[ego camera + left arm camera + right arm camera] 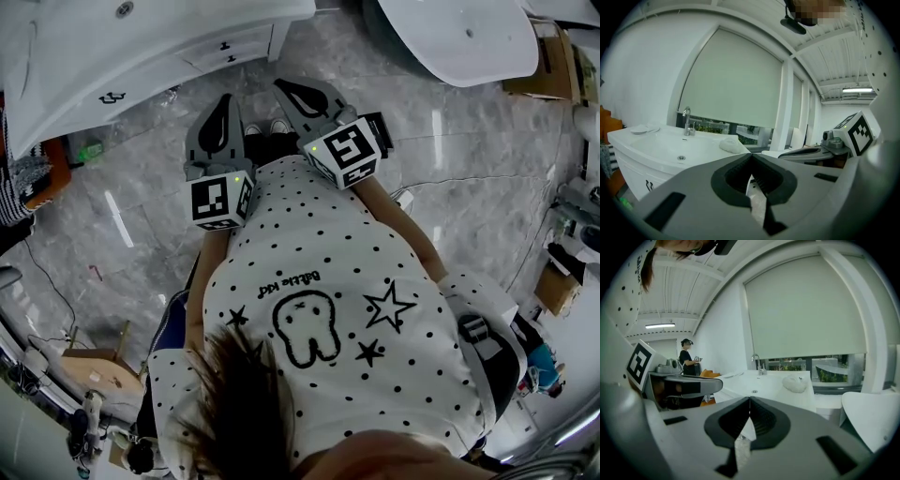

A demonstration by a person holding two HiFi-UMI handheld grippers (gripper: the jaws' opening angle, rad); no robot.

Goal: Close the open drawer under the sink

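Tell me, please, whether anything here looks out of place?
Only a crumpled white cloth lying loose on the sink top, right of the tap, stands out; nothing looks spilled or damaged.

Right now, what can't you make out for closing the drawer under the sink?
- Drawer front: head view, small, seen steeply from above; how far out it stands is unclear.
- Cabinet front: left gripper view, mostly covered by the shut left claw.
- Below the sink: right gripper view, all behind the shut right claw.
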